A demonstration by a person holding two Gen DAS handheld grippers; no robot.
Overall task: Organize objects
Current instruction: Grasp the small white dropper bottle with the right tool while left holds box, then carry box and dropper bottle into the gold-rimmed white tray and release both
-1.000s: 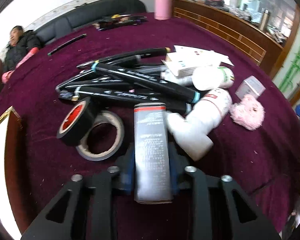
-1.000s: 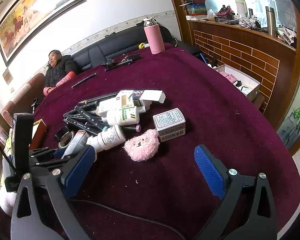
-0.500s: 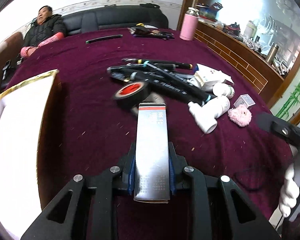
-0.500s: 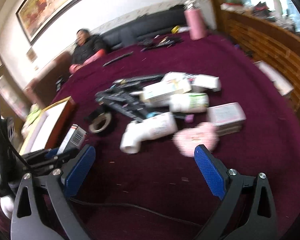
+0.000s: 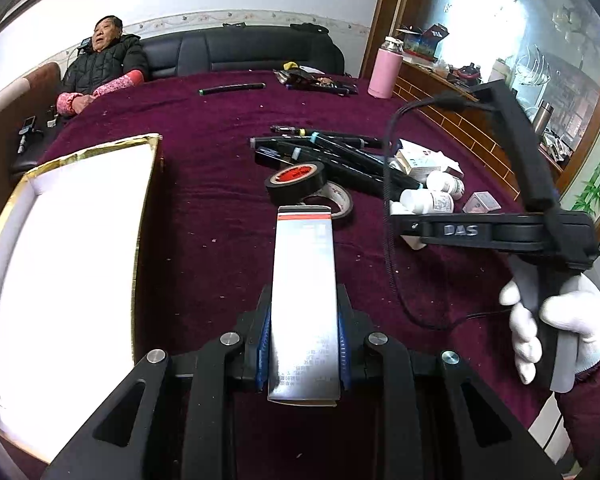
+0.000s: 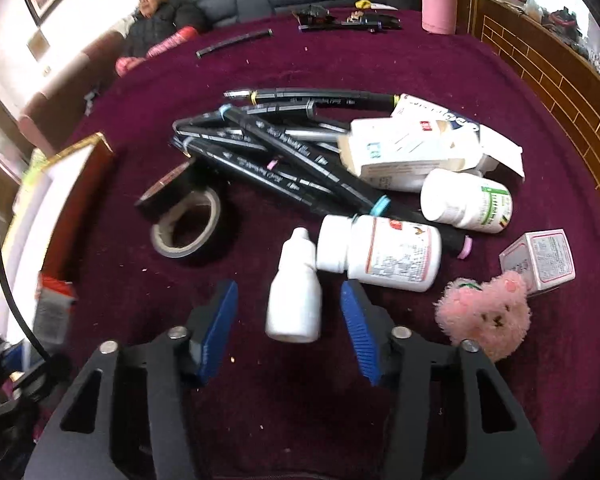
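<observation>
Left tool clenched on silver carton with red band; print too blurred to read; held above maroon bench, beside gold-rimmed box. Right tool just closing, pads not yet touching small white dropper bottle lying between them. "DAS" legible on right tool body. Marker pens piled behind.

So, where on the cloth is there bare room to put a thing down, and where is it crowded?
Bare cloth lies between the gold-edged box and the tape rolls. The far part, before the lone pen and pink flask, is bare too. Crowded: markers, cartons, bottles, pink bear in one heap.
</observation>
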